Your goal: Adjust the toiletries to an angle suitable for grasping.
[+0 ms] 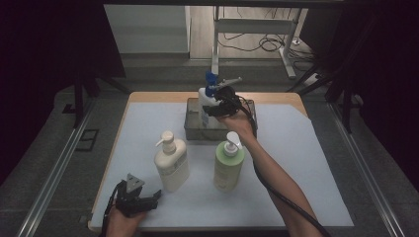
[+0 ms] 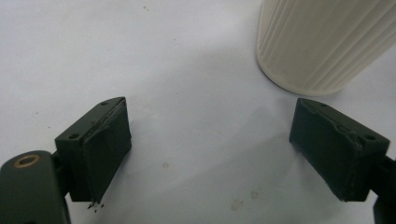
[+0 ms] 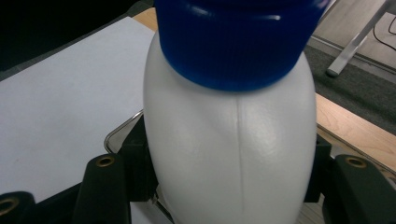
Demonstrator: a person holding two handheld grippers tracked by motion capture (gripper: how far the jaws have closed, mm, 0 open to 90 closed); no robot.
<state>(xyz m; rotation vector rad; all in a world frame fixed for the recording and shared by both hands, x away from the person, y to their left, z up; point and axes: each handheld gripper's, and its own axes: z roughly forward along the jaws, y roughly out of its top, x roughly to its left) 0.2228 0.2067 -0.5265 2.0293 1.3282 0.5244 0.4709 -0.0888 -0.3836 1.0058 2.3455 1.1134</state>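
A white bottle with a blue cap (image 1: 206,101) stands in the grey metal tray (image 1: 192,129) at the back of the table. My right gripper (image 1: 217,109) is shut on that white bottle (image 3: 229,154), its jaws pressed on either side of the body below the blue cap (image 3: 233,42). At the table's front left edge my left gripper (image 1: 143,201) rests low and open, nothing between its pads (image 2: 105,149). A cream ribbed pump bottle (image 1: 171,163) stands just ahead of it, and its base (image 2: 322,42) shows in the left gripper view.
A green pump bottle (image 1: 229,163) stands right of the cream one, under my right forearm. The pale blue mat (image 1: 306,168) covers the wooden table. Dark frame rails run along both sides.
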